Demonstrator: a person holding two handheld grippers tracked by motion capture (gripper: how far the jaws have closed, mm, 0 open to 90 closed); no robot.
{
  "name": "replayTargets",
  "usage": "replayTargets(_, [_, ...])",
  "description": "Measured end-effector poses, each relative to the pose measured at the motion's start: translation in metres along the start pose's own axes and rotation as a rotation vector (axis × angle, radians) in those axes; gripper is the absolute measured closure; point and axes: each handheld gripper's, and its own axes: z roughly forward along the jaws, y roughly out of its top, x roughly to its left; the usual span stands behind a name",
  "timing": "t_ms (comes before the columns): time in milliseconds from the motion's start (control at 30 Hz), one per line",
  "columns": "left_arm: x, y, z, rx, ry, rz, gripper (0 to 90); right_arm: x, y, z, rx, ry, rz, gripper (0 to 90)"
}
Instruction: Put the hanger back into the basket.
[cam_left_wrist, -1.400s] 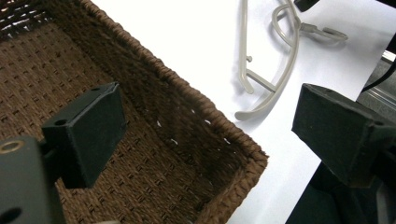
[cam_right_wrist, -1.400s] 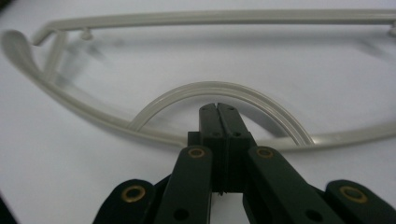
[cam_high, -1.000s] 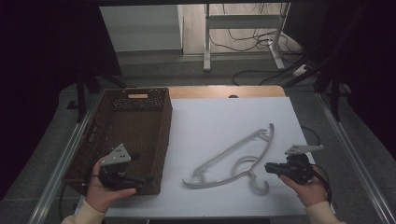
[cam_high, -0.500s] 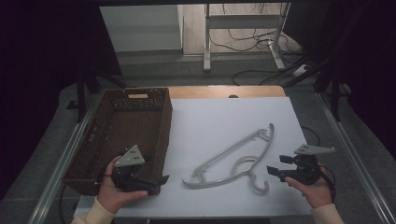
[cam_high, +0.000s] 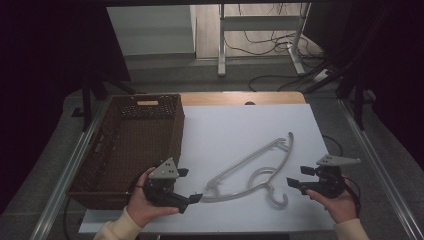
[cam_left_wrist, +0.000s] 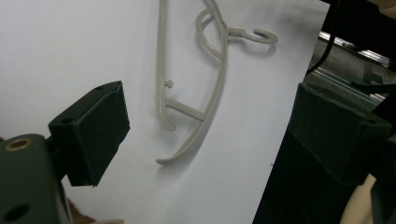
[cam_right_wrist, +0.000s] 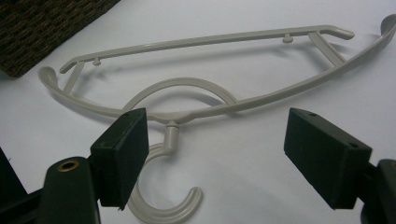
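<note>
The hanger (cam_high: 252, 172) lies flat on the white table (cam_high: 240, 130), at roughly 5 o'clock from the table's centre in the high view, its hook (cam_high: 276, 196) turned toward the person's edge. It is pale grey plastic, thin in section, with a curved shoulder bar, a straight lower bar, short cross braces near each end, small pegs on the lower bar and an inner loop above the neck. No cracks or bends are visible.

Risk, as judged from this position: the piece is slim and sits flush on a smooth surface, so a jaw closing from above may skate it away rather than seize it. A grip at one tip only would probably let the long body swing or twist. The open hook could snag on the wicker when carried over.

The left gripper (cam_high: 192, 199) is at 9 o'clock of the hanger, near its left tip, jaws released and spread wide, nothing between them. The right gripper (cam_high: 295, 182) is at 3 o'clock of the hook, close beside it; its jaws are likewise spread and empty, with neck and hook lying ahead of the gap in the right gripper view.

The brown woven basket (cam_high: 100, 150) stands at 9 o'clock on the table, empty as far as can be seen.
</note>
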Motion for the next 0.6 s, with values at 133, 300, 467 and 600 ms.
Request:
replayTargets(133, [-0.001, 0.005, 0.008, 0.01, -0.018, 0.01, 13.2, 0.0, 0.0, 0.001, 0.003, -0.003, -0.002, 22.1])
replayTargets(300, [-0.002, 0.011, 0.016, 0.023, -0.034, 0.029, 14.2, -0.001, 0.0, 0.001, 0.003, -0.004, -0.001, 22.1])
replayTargets(467, [-0.006, 0.019, 0.03, 0.037, -0.053, 0.05, 14.5, -0.002, -0.001, 0.0, 0.004, -0.005, 0.003, 22.2])
replayTargets(600, [-0.008, 0.024, 0.041, 0.051, -0.067, 0.064, 14.8, -0.003, -0.002, 0.0, 0.004, -0.009, 0.006, 22.3])
